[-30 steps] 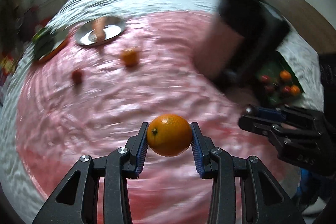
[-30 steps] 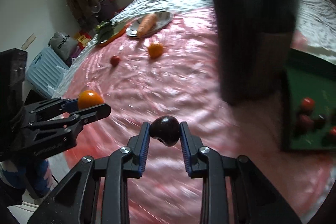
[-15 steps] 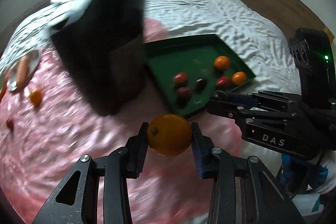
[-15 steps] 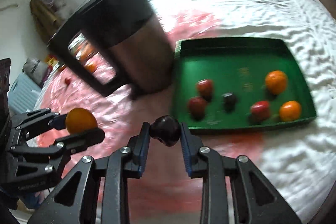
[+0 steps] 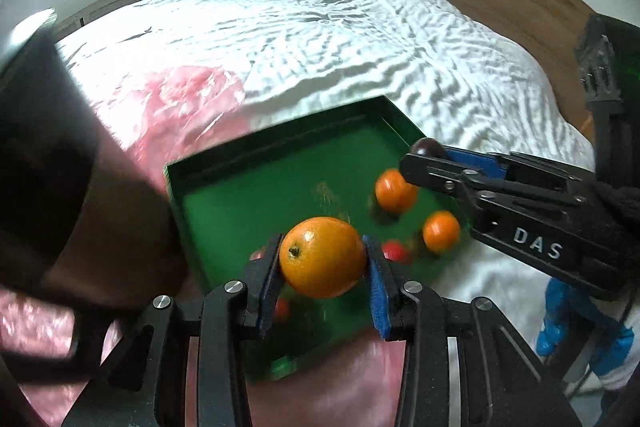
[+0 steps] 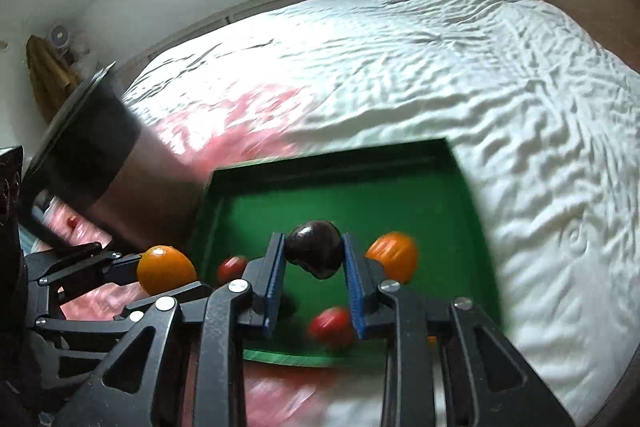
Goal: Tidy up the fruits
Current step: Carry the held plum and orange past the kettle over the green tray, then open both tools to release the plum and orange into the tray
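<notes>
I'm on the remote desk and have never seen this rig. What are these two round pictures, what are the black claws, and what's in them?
There is no robot arm: a person carries a pair of tongs in each hand, and each has a wide-angle camera looking along its fingers, hence the round, bent pictures. One picture is from the left tongs, which are shut on an orange. The other is from the right tongs, shut on a dark fruit. Each pair also shows at the edge of the other's view. Below them a green tray lies on a bed with a white sheet and a pink cover. The tray holds small oranges and red fruits, blurred. A dark pot stands beside the tray.
</notes>
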`<state>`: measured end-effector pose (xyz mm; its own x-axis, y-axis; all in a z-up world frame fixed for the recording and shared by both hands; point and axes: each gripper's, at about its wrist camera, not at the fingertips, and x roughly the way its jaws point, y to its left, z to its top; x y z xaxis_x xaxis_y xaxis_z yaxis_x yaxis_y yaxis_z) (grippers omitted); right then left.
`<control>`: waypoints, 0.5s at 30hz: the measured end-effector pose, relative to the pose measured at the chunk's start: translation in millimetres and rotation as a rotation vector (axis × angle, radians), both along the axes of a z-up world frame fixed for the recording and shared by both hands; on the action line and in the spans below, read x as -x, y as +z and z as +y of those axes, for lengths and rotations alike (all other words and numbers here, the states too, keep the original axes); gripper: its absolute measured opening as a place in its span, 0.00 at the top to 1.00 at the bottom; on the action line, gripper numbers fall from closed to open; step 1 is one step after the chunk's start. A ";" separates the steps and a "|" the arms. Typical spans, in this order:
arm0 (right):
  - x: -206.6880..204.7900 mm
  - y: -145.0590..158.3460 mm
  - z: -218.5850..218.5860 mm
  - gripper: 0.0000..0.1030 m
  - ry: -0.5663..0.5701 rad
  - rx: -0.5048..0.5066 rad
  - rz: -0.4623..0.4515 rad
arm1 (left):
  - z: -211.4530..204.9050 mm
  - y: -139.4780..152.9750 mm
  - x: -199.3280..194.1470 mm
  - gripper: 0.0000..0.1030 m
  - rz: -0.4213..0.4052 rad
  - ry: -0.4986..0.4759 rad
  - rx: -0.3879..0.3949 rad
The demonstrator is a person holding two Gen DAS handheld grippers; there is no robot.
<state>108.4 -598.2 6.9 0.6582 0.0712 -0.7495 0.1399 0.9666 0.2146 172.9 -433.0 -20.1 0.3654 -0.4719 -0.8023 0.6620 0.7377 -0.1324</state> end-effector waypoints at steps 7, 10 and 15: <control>-48.7 -26.6 -36.9 0.57 -0.006 0.039 0.021 | -38.1 -31.3 -46.7 0.67 0.039 0.075 -0.016; -63.9 -41.1 -43.0 0.57 0.006 0.043 0.043 | -46.8 -44.5 -57.2 0.67 0.044 0.090 -0.041; -76.9 -60.1 -50.2 0.57 0.013 0.042 0.075 | -59.0 -60.9 -66.3 0.67 0.049 0.103 -0.077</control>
